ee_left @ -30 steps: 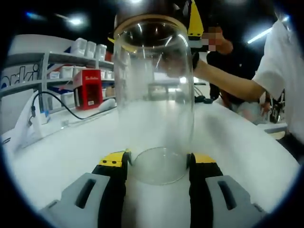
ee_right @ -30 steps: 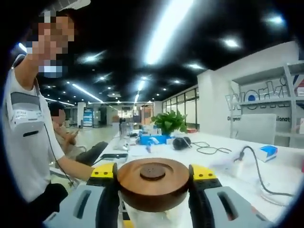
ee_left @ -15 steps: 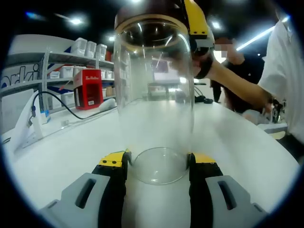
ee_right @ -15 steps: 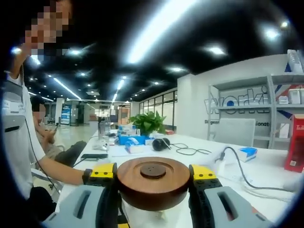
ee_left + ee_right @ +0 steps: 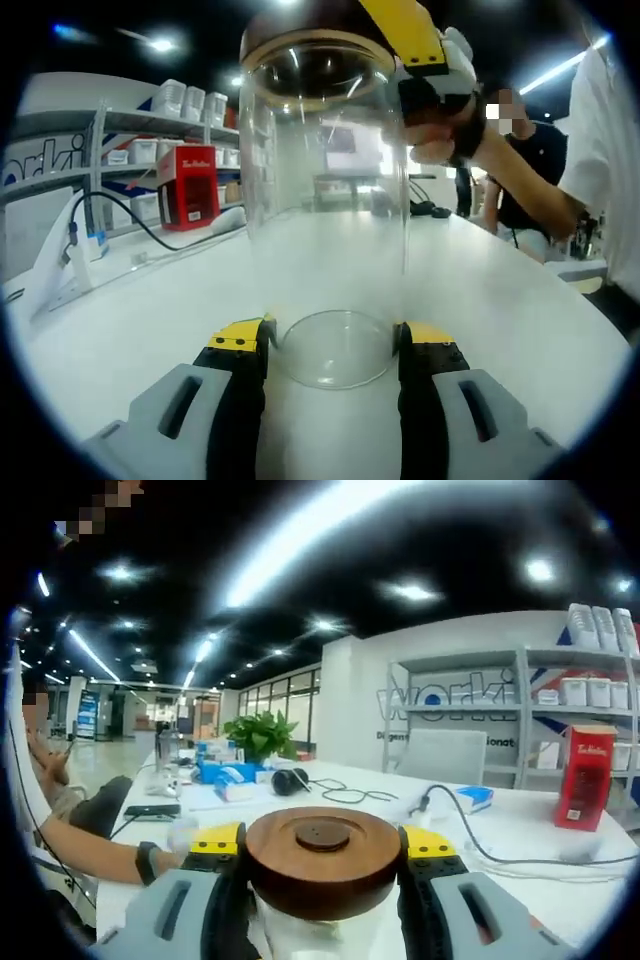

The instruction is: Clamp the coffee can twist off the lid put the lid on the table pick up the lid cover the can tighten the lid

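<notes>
In the left gripper view I have my left gripper (image 5: 332,350) clamped on the base of the can (image 5: 325,210), one jaw at 7 o'clock and one at 5, both pressed to the glass. The can stands upright on the white bench (image 5: 130,320), clear and empty. At its top, 12 o'clock, sits the lid (image 5: 310,30), with the right gripper (image 5: 415,45) touching it from 1 o'clock, a hand (image 5: 440,120) behind that. Farther off at 10 o'clock a red box (image 5: 186,187) stands by the shelves (image 5: 110,140).

In the right gripper view my right gripper (image 5: 322,855) is closed on the brown wooden lid (image 5: 322,858), jaws against both sides. Beyond it, a cable (image 5: 480,845) runs at 3 o'clock, headphones (image 5: 290,778) and a plant (image 5: 258,738) lie farther back.
</notes>
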Tool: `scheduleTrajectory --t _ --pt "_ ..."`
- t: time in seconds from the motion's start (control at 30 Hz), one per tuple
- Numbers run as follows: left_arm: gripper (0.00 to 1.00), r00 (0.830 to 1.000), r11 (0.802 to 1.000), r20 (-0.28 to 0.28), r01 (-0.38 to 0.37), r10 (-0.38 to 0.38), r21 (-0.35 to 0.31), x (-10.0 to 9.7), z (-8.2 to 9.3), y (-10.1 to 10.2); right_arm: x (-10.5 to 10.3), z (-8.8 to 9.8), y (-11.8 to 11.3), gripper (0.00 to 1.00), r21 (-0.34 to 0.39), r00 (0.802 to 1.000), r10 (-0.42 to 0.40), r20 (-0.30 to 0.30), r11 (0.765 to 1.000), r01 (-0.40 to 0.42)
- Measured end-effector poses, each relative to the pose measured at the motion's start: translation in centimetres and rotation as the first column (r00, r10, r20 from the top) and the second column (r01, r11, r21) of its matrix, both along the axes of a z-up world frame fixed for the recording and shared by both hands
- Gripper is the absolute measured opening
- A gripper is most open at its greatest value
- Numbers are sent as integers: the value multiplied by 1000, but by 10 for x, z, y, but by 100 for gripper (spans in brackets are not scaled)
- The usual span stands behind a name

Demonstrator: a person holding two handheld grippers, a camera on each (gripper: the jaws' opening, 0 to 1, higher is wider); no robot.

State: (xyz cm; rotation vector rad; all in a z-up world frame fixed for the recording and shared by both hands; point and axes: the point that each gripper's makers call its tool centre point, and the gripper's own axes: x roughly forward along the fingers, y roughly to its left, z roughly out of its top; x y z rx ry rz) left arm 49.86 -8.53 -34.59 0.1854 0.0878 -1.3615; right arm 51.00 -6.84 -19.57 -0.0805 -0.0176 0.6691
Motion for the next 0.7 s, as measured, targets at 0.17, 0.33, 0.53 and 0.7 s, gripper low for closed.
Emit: scheduleTrajectory --t 0.17,0.33,0.53,0.7 --pt "43 1000 1000 0 -1 1 0 0 0 0 1 -3 0 56 -55 993 -118 3 992 118" --pt "43 1000 1000 0 -2 2 0 0 0 0 5 -5 -3 56 -47 976 -218 -5 975 218" --pt "43 1000 1000 0 -2 2 0 -1 0 0 5 -5 -5 56 -40 953 -302 -10 953 301" --pt "43 1000 1000 0 -2 2 0 0 0 0 5 -6 -8 56 -24 925 -380 -1 925 380"
